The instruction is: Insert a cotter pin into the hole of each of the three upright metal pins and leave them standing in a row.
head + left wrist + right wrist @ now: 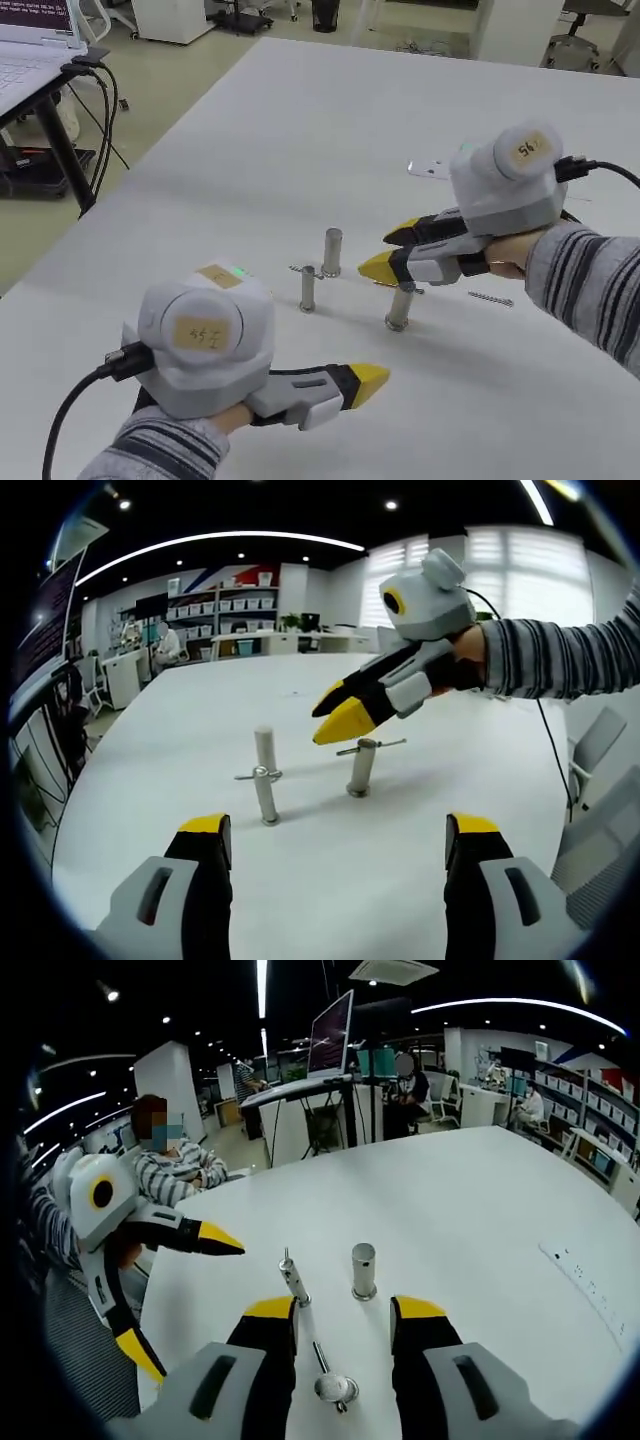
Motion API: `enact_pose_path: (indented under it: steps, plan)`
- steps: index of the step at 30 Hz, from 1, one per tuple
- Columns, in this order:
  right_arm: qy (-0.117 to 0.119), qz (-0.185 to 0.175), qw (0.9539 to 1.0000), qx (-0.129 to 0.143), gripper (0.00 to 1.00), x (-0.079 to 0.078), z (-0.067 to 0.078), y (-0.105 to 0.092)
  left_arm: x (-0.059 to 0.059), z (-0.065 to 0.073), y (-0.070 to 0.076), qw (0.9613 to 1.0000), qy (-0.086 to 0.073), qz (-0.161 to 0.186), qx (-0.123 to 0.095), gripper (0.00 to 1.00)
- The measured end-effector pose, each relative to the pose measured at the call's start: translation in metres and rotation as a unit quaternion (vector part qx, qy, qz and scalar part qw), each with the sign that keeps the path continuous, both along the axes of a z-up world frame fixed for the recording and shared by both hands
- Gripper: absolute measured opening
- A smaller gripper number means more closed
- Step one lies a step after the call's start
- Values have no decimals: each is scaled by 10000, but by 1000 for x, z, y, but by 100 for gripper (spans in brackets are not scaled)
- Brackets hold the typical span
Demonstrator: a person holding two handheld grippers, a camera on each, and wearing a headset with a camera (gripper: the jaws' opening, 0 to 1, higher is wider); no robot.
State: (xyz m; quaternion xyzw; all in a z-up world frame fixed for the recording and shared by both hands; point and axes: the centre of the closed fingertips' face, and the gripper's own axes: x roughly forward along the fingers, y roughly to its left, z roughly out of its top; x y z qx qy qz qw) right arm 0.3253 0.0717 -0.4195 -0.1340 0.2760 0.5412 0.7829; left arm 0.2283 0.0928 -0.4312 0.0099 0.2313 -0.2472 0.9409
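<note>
— What is the left gripper doing?

— It is hovering low over the white table with its jaws spread wide, gripping nothing.

— And ahead of it?

— Three metal pins are standing upright just beyond its jaws. The near pin is carrying a first cotter pin through its top. The bare pin is standing just behind it, farther from the gripper.

— And the third?

— The third pin is standing off to the left gripper's right, directly under the right gripper. A second cotter pin is sitting through its head.

— Is the right gripper pinching it?

— No. Its jaws are parted, and the cotter pin is lying in the gap between them. I cannot tell whether either jaw is touching it.

— Anything farther out?

— A loose cotter pin is lying flat behind the right gripper's jaws, below the person's wrist. A white power strip is lying well beyond that gripper.
</note>
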Motion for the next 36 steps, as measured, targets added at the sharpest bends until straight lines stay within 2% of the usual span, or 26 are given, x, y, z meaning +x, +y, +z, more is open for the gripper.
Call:
enact_pose_path:
  steps: [6, 11, 12, 15, 23, 36]
  plan:
    - [209, -315, 9990, 252, 33, 10, -7, 17, 1, 1, 2, 10000, -28, 61, -34, 89]
    - [317, -441, 9980, 318, 33, 17, -15, 29, 1, 1, 2, 10000, -25, 56, -41, 90]
    - [357, -468, 9977, 334, 32, 27, -20, 31, 1, 1, 2, 10000, -16, 59, -39, 90]
    - [390, -533, 9972, 339, 30, 29, -24, 38, 1, 1, 2, 10000, -12, 67, -55, 90]
    - [358, -570, 9973, 285, 24, 30, -29, 51, 0, -1, 1, 10000, 18, 61, -68, 89]
    - [275, -551, 9978, 243, 12, 31, -32, 53, 1, -2, 0, 10000, 46, 39, -68, 88]
